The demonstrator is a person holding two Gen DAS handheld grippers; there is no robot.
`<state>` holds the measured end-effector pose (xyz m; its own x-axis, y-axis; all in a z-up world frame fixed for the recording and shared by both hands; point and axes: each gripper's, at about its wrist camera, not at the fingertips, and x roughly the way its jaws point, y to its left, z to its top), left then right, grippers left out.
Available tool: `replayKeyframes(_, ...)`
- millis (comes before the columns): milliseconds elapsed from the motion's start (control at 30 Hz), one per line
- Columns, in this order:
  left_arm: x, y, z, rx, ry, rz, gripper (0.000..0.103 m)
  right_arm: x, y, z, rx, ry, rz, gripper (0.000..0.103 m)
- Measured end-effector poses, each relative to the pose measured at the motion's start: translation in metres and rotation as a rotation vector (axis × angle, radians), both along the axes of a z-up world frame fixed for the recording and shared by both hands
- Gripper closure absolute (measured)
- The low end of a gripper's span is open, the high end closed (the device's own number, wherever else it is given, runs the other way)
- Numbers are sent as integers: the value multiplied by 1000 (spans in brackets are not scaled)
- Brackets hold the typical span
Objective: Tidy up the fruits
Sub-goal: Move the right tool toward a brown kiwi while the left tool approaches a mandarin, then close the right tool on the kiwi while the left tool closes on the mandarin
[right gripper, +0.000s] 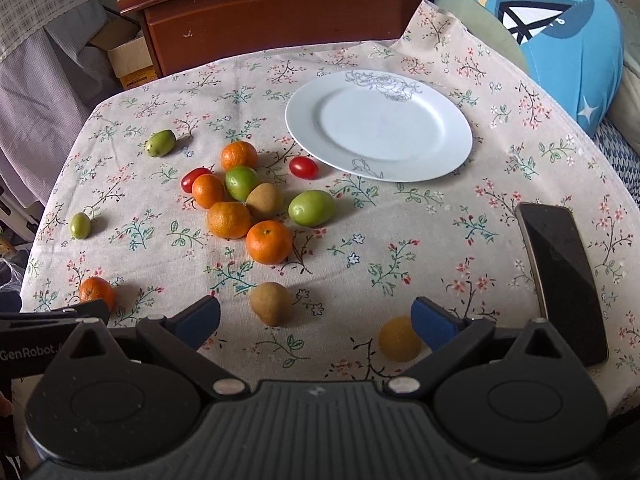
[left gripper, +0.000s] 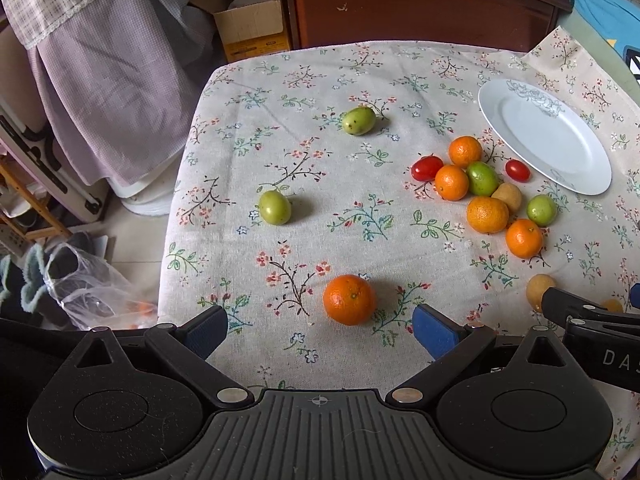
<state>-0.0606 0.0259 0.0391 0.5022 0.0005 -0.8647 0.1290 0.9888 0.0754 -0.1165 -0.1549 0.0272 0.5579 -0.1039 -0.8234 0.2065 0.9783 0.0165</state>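
Observation:
Fruits lie on a floral tablecloth [left gripper: 320, 184]. A cluster of oranges [right gripper: 229, 219], green fruits [right gripper: 312, 208], red tomatoes [right gripper: 303, 167] and a tan fruit [right gripper: 264, 200] sits left of a white plate [right gripper: 378, 126], which holds nothing. My left gripper [left gripper: 320, 330] is open, with a lone orange [left gripper: 349, 299] just ahead between its fingers. Two green fruits [left gripper: 274, 208] [left gripper: 358, 120] lie apart further off. My right gripper [right gripper: 316, 320] is open, with a tan fruit [right gripper: 271, 304] between its fingers and a yellow fruit [right gripper: 398, 340] by the right finger.
A black phone [right gripper: 564, 280] lies at the table's right side. A wooden cabinet [left gripper: 420, 4] stands behind the table, a cardboard box [left gripper: 252, 28] and draped cloth to the left. A blue cushion [right gripper: 560, 32] is at the back right. A plastic bag [left gripper: 88, 292] lies on the floor.

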Motion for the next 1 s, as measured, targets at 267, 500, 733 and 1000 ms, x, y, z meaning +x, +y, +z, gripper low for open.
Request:
replayKeyframes(267,0,2,3,1,-14,9,3,2,-2,-1,20,5,-8,3)
replayKeyframes(500,-1,2,5,8,-23,7,3,2,0,-1,6,-4,-3,3)
replayKeyframes(733,-2,3,4,19,-23,7,3,4,3,-5,-7,5,6,2)
replayKeyframes(1000,-3,5,3,29,-23,15,3,6,11,-5,-31,3,39,2)
